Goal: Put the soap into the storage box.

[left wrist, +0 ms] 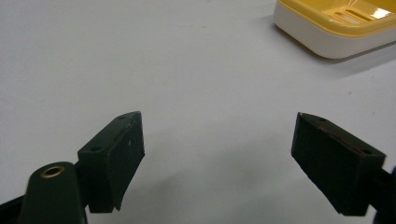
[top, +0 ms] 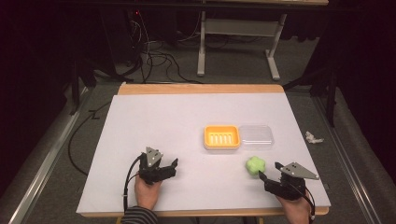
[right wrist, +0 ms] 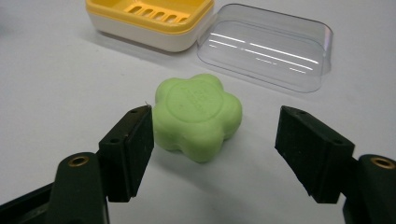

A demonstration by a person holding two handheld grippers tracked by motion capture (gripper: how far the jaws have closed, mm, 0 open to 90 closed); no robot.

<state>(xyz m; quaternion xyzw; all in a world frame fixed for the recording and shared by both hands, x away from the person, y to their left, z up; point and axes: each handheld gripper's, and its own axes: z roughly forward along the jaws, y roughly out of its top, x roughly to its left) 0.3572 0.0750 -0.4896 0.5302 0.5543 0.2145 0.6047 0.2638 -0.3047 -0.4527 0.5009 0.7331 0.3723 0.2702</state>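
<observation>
Right gripper view has the clearest look at it: 1 green flower-shaped soap lying flat on the white table, right in front of the right tool. That tool's jaws stand apart with the soap partly between them; the one on the left of the picture is just beside the soap's edge, maybe touching, I can't tell, and the other is well clear, so nothing is gripped.

Just behind the soap there's 1 soap dish, white base with a yellow slotted insert, and 1 clear plastic lid lying beside it, touching it or as good as.

High view: the soap is near the front right of the table, a bit in front of the dish and lid, which sit side by side around the middle. The right tool is just beside the soap, held in the person's right hand. The left tool is well apart from all that, over at the front left, in the left hand.

Left gripper view shows the left tool with jaws wide apart and bare table between them, with a corner of the dish at top right.

Count: 1 soap, 1 dish, 1 lid, 2 tools.
</observation>
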